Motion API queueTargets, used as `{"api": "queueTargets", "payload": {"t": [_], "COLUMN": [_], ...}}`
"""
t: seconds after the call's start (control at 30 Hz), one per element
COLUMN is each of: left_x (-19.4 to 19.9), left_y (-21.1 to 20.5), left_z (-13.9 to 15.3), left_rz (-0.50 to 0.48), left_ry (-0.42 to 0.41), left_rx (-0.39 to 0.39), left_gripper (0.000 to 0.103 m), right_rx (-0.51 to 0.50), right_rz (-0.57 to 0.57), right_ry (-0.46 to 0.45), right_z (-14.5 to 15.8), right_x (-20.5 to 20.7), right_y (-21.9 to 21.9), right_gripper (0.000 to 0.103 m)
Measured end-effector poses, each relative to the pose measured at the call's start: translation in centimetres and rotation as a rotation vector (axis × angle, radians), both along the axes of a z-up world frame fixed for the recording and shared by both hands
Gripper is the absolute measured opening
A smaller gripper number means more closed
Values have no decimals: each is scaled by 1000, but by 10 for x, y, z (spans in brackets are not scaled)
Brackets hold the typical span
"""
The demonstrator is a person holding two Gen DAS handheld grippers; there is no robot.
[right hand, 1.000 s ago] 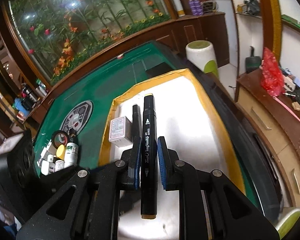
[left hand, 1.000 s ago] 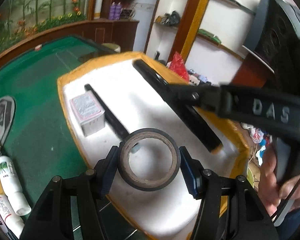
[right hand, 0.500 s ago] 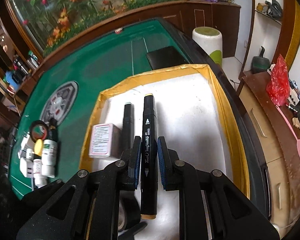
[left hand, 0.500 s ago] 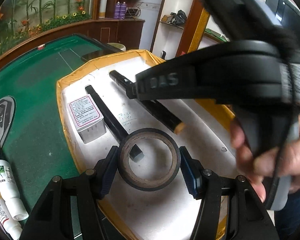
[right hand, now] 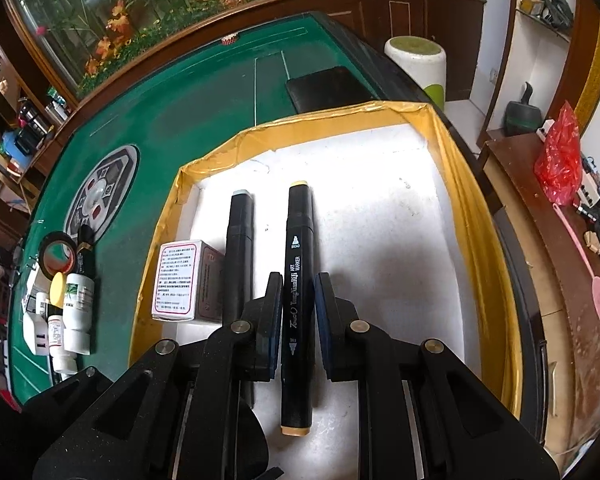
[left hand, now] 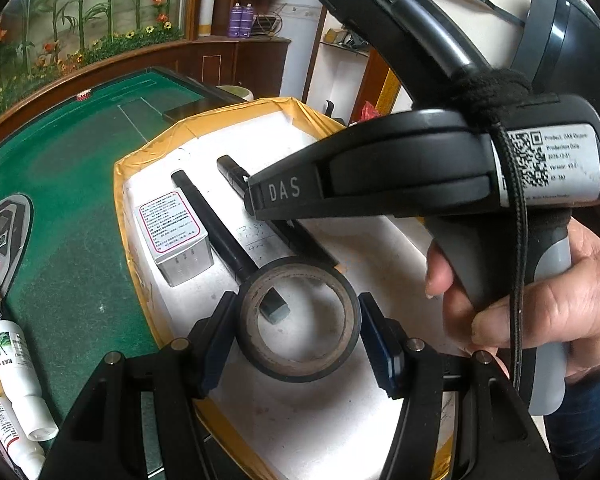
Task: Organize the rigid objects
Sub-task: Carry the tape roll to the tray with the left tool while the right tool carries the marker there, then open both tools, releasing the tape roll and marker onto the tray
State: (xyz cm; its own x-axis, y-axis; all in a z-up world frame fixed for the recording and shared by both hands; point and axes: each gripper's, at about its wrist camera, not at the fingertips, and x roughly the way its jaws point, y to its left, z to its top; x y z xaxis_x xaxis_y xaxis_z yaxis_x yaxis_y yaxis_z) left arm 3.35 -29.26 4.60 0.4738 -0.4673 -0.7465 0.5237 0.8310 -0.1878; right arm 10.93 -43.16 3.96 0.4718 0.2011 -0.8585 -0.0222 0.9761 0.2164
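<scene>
Tilting downward, right gripper (right hand: 298, 312) clamps the marker (right hand: 298, 280); left gripper (left hand: 298, 330) grips the tape roll (left hand: 298, 368).

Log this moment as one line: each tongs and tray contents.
left tongs: shut on tape roll | right tongs: shut on marker above tray | in tray: second marker, small box

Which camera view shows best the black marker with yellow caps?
The right wrist view: the marker lies whole between the right gripper pads, print readable. In the left wrist view, that gripper's body hides most of it.
</scene>
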Motion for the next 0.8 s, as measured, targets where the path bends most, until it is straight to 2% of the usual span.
{"api": "queueTargets", "payload": {"t": [0.4, 0.47, 0.63, 0.73, 0.77, 0.8], "left_x": [-2, -3, 1, 0, 0, 0], "left_y": [3, 3, 8, 11, 11, 11], "left_z": [3, 3, 5, 7, 7, 8], "left_rz": [-11, -6, -3, 4, 4, 3], "left_ry": [-3, -5, 8, 3, 4, 6], "left_rx": [-24, -24, -56, -72, -75, -80], "left_gripper": [74, 81, 81, 81, 81, 81], "right_rx": [35, 33, 54, 66, 68, 64], "right_rz": [-51, -65, -91, -112, -122, -129], "right_ry": [-40, -63, -121, -161, -186, -200], "right_z": [13, 18, 34, 43, 48, 50], "right_x": [-15, -21, -42, -57, -64, -68], "right_y": [-11, -13, -15, -17, -18, -18], "right_gripper": [16, 16, 17, 34, 46, 54]}}
